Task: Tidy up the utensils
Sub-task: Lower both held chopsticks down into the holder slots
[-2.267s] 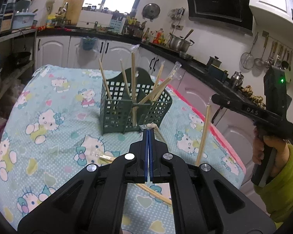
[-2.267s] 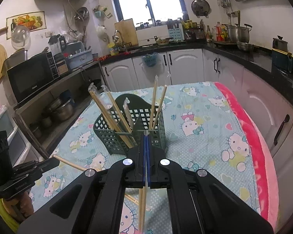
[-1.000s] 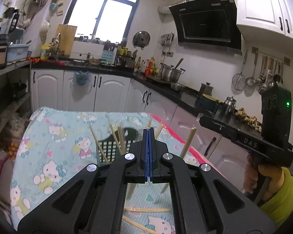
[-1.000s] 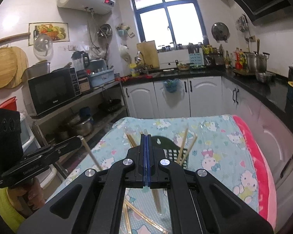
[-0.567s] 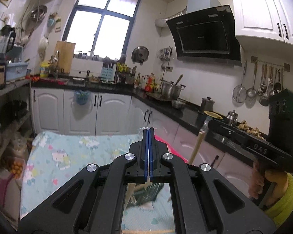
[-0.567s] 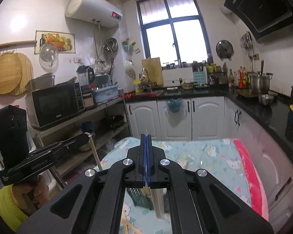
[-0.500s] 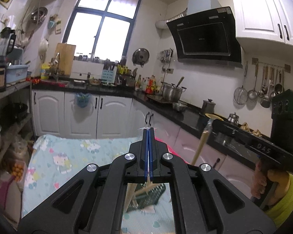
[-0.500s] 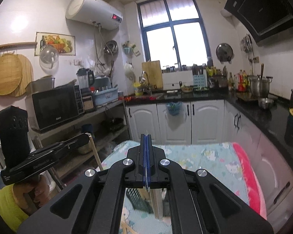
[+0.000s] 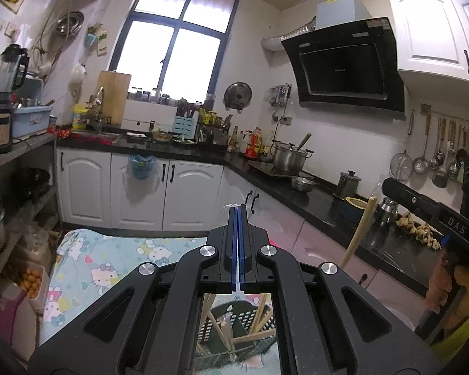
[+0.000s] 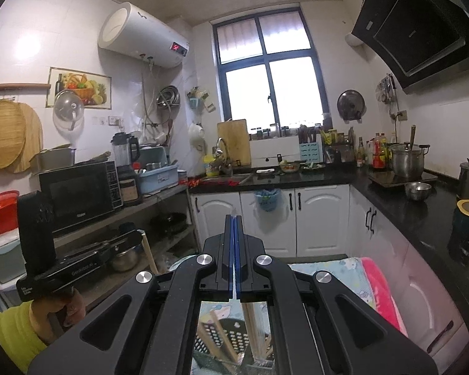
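Chopsticks are the things being sorted, and each gripper pinches one. The left gripper (image 9: 238, 207) has its blue pads pressed together; seen from the right wrist camera, a pale wooden chopstick (image 10: 149, 254) hangs down from its tip. The right gripper (image 10: 233, 217) is likewise pressed together, and from the left wrist camera its chopstick (image 9: 359, 232) slants downward from the tip. A hand (image 9: 444, 284) in a yellow-green sleeve grips the right tool's handle.

Both grippers are held high, pointing almost level across a kitchen. Directly beneath them, glimpsed through the gap in each gripper's frame, stands a dark green slotted basket (image 9: 250, 318) with several more chopsticks (image 9: 254, 337) leaning inside it. The basket rests on a table covered by a light blue cartoon-cat cloth (image 9: 109, 268) with a pink edge.
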A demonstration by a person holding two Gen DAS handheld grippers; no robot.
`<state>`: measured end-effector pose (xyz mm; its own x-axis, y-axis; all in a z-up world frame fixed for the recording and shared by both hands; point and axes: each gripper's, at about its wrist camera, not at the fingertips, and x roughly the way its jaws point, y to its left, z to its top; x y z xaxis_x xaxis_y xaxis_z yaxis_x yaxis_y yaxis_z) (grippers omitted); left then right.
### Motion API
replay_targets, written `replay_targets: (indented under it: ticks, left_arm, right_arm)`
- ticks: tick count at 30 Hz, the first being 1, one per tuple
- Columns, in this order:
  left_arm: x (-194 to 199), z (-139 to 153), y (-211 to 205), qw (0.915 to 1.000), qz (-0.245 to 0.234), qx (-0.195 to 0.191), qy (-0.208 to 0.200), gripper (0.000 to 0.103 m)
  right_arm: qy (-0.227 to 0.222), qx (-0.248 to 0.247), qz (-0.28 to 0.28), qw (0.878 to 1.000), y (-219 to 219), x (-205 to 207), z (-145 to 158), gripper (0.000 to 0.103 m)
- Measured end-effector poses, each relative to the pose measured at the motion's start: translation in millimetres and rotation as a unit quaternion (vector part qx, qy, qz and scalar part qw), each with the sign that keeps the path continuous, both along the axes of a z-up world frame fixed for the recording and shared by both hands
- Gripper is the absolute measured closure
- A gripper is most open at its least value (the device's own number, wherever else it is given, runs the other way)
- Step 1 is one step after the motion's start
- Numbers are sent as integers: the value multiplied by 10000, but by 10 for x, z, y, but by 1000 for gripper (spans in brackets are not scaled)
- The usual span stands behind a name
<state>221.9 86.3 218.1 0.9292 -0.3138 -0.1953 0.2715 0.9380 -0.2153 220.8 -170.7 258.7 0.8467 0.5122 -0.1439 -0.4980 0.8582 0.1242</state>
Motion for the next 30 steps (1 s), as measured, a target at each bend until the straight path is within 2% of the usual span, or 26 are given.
replay_targets:
  ticks: [8,30]
  left_arm:
    - [187,-181,5,9997,-7,-137,205,103]
    - [335,-643,-25,9971,-98,-344,674,103]
  right_arm:
    - [259,-123,-101,9995,65,270,-210,102]
    - [764,-307,-153,9965,233,560,-842,102]
